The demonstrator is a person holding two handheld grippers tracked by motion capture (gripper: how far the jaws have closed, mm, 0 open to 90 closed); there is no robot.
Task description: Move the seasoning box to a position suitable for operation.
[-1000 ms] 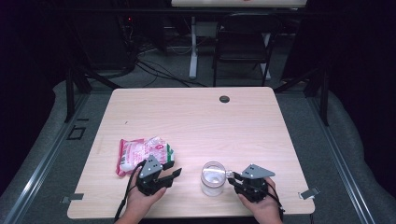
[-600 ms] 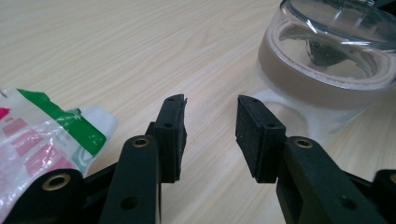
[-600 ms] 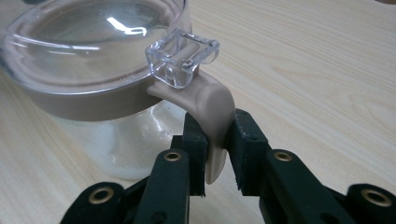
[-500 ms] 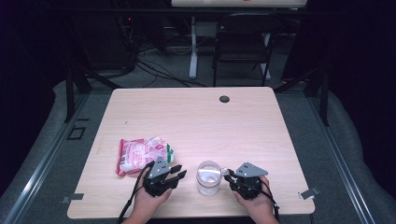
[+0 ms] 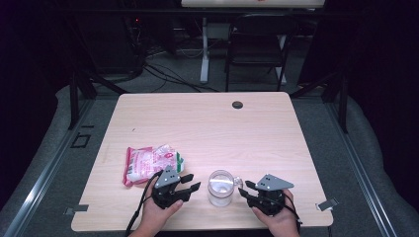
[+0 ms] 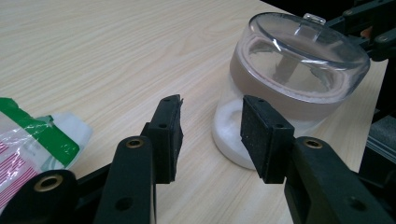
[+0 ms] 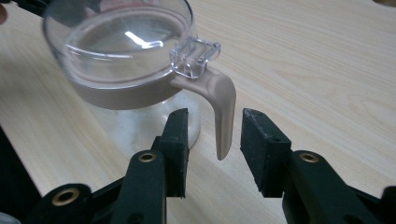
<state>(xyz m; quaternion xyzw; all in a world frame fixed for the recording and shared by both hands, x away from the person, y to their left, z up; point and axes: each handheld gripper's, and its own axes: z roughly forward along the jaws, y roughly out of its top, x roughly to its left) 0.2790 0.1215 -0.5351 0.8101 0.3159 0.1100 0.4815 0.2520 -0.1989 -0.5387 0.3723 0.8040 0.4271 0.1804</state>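
Two released claws, left and right, level, flanking the jar, handle between right jaws.

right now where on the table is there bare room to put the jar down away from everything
The whole far half of the table is bare, from the packet up to the small dark grommet near the far edge. The right side beyond the right gripper is free too. The near edge is crowded: packet, left gripper, jar and right gripper sit close together.
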